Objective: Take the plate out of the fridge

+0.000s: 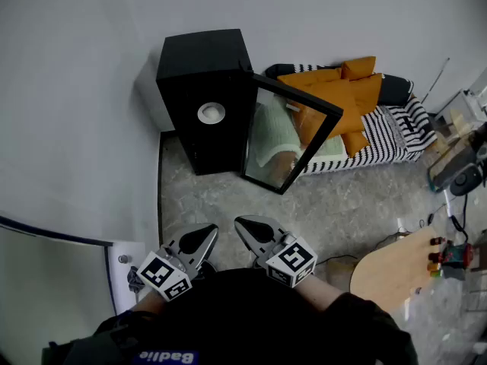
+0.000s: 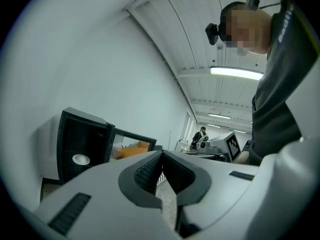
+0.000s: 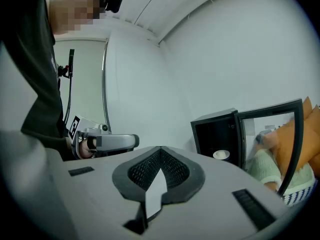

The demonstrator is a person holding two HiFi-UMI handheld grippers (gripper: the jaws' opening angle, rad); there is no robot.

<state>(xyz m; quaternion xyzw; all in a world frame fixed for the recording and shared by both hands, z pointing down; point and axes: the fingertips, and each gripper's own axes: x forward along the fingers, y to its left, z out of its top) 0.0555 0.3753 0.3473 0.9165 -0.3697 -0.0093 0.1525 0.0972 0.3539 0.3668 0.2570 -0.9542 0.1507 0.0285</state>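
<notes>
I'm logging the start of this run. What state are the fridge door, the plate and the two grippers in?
fridge door: open, swung wide off the fridge.
plate: inside the fridge, lying flat, nothing touching it.
left gripper: shut, empty, well short of the fridge.
right gripper: shut, empty, beside the left one.

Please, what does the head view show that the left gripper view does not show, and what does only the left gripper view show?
Only the head view: the wooden tabletop at the right, with small coloured things at its edge.
Only the left gripper view: the ceiling light strip and a distant person at the far end of the room.
Both: the black fridge against the wall, its glass door swung open, and the white plate inside.
</notes>
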